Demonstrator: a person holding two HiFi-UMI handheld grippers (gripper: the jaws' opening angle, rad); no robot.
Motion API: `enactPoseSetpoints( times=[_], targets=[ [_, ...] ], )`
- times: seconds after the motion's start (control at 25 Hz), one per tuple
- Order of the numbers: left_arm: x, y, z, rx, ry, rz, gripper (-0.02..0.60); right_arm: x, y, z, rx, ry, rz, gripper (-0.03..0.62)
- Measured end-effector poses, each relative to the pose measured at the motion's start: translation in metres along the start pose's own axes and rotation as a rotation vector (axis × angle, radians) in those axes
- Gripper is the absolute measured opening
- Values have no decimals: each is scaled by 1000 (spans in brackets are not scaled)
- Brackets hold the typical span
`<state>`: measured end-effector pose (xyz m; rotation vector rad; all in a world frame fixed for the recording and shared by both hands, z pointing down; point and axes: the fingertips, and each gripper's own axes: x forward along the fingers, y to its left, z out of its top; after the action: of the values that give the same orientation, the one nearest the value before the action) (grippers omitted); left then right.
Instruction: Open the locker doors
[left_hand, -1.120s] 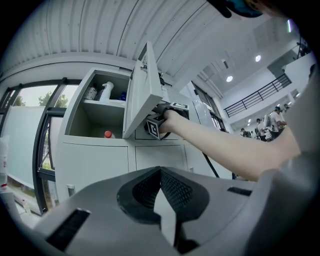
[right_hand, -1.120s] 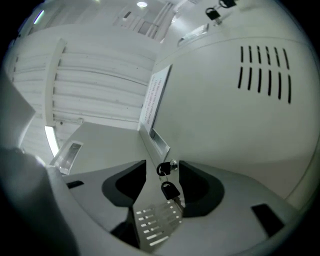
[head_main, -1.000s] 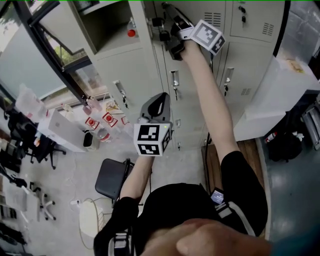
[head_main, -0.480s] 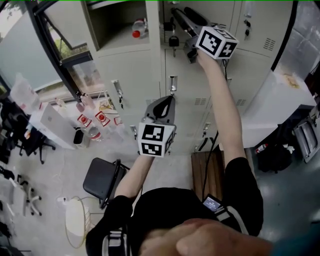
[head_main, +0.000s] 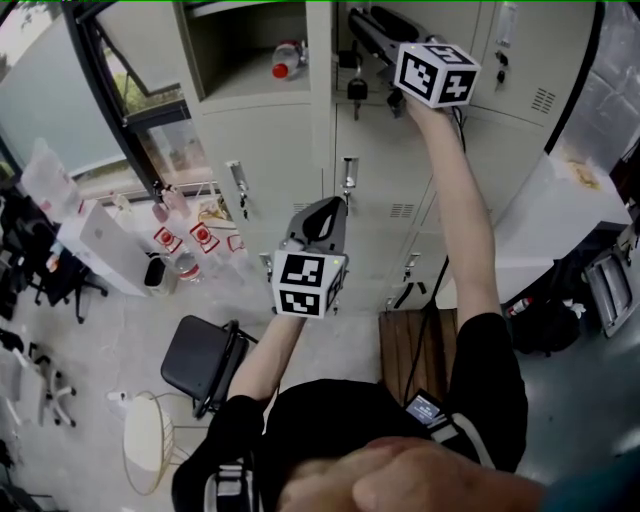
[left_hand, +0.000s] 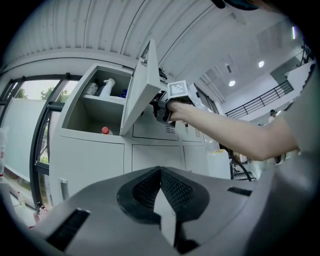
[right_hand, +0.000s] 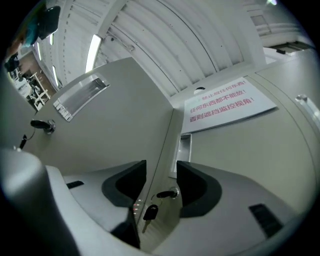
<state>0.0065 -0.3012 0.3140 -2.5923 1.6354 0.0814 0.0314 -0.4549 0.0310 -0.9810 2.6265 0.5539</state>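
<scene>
A bank of grey lockers (head_main: 290, 150) fills the head view. The upper left compartment (head_main: 250, 45) stands open, with a red-capped bottle (head_main: 285, 58) inside. Its door (head_main: 320, 55) is swung out towards me and shows edge-on; a key (head_main: 357, 88) hangs from its lock. My right gripper (head_main: 368, 28) is raised high and shut on that door's free edge. In the right gripper view the jaws (right_hand: 161, 185) straddle the door edge (right_hand: 159, 160) at the lock and key (right_hand: 167, 194). My left gripper (head_main: 325, 207) hangs lower, shut and empty (left_hand: 160, 172), facing the closed lower doors; the open door (left_hand: 140, 85) shows above it.
A dark chair (head_main: 205, 360) and a round stool (head_main: 145, 440) stand on the floor at the lower left, with bottles (head_main: 190, 262) by the lockers. A wooden bench (head_main: 410, 345) lies before the lockers. A white cabinet (head_main: 560, 210) stands at the right.
The right gripper has pulled the upper door outwards and to the right, so the compartment shows more. The left gripper has stayed shut at about the same height.
</scene>
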Motion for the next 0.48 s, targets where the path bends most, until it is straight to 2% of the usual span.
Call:
enactPoseSetpoints(
  times=[0.2, 0.48],
  targets=[
    [-3, 7, 3, 2, -17, 21, 9, 14, 3, 0, -35, 24, -2, 201],
    [-7, 16, 8, 1, -21, 56, 9, 31, -1, -2, -11, 22, 5, 192]
  ],
)
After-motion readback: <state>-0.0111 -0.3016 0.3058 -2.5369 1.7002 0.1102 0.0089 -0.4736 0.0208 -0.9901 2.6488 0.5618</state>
